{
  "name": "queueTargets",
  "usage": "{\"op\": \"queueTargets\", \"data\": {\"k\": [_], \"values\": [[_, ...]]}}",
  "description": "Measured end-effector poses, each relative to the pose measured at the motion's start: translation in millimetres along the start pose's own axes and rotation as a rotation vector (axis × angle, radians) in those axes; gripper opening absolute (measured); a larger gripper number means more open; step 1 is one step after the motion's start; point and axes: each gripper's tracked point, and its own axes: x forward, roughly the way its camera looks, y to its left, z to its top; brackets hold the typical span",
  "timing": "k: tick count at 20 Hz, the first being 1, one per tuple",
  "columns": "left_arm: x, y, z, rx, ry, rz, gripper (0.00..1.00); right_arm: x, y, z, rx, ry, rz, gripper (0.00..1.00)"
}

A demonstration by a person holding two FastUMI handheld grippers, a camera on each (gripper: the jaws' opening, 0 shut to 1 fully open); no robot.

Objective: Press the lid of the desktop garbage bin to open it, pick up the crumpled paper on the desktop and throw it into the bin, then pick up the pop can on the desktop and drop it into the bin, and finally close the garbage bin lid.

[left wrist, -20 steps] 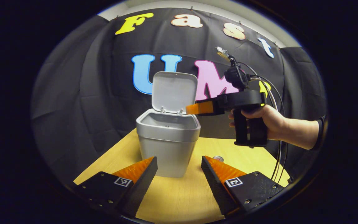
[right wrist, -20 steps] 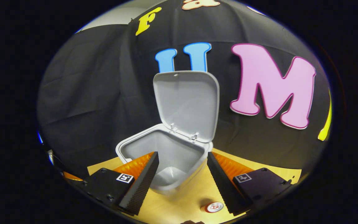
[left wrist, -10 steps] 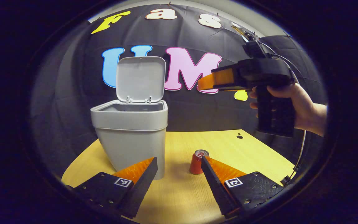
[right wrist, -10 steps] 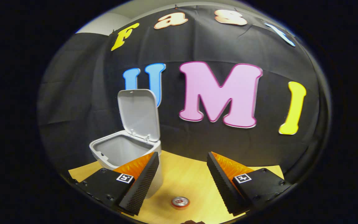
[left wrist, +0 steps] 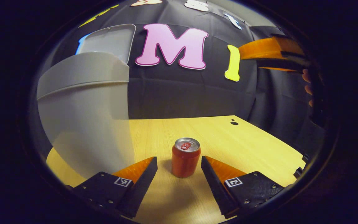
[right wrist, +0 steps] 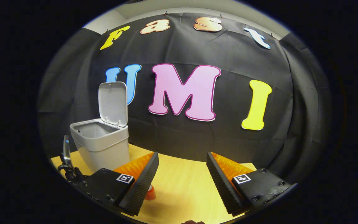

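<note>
A red pop can (left wrist: 185, 157) stands upright on the wooden desktop (left wrist: 247, 146), just ahead of my left gripper (left wrist: 179, 163) and in line with the gap between its open fingers, untouched. The grey bin (left wrist: 85, 109) rises close on the left with its lid (left wrist: 110, 39) up. My right gripper (right wrist: 181, 161) is open and empty, held above the desk; the bin (right wrist: 99, 141) with its raised lid (right wrist: 113, 102) stands at its left, and a sliver of the can (right wrist: 150, 193) peeks out by its left finger. That right gripper (left wrist: 272, 54) also appears high at the right in the left gripper view.
The black cloth wall hangs right behind the desk. The desktop's right edge (left wrist: 291, 155) runs close by, with a small dark hole (left wrist: 234, 123) in the wood near the back. A dark piece of the other tool (right wrist: 67, 161) shows at the lower left in the right gripper view.
My left gripper has dropped and swung right, bringing the can close between its fingers' line. My right gripper has pulled back and away from the bin, to the right.
</note>
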Motion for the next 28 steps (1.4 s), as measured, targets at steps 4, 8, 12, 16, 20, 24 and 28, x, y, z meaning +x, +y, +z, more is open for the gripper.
{"op": "queueTargets", "data": {"k": [4, 8, 12, 16, 20, 24, 28], "values": [[26.5, -8.7, -10.9, 0.010, 0.008, 0.015, 0.93, -9.2, -9.8, -24.2, 0.039, 0.037, 0.006, 0.98], [49.3, -7.3, -14.8, 0.041, 0.003, 0.035, 0.93, -4.7, -19.4, -47.8, 0.035, 0.066, -0.011, 0.98], [61.5, -7.5, -16.9, 0.044, -0.007, 0.022, 0.93, -3.4, -31.3, -72.9, 0.063, 0.112, -0.025, 0.98], [72.5, -9.6, -14.6, 0.024, -0.012, 0.009, 0.93, -1.7, -37.8, -82.9, 0.081, 0.136, -0.037, 0.98], [78.1, -12.2, -19.1, 0.016, 0.008, -0.001, 0.94, 1.2, -39.4, -86.4, 0.072, 0.144, -0.036, 0.98], [78.1, -12.6, -20.4, 0.008, 0.010, -0.008, 0.94, 2.5, -38.5, -92.8, 0.078, 0.164, -0.032, 0.98], [78.1, -12.3, -21.7, 0.025, 0.024, -0.013, 0.87, 1.3, -39.6, -98.6, 0.085, 0.179, -0.039, 0.99]]}}
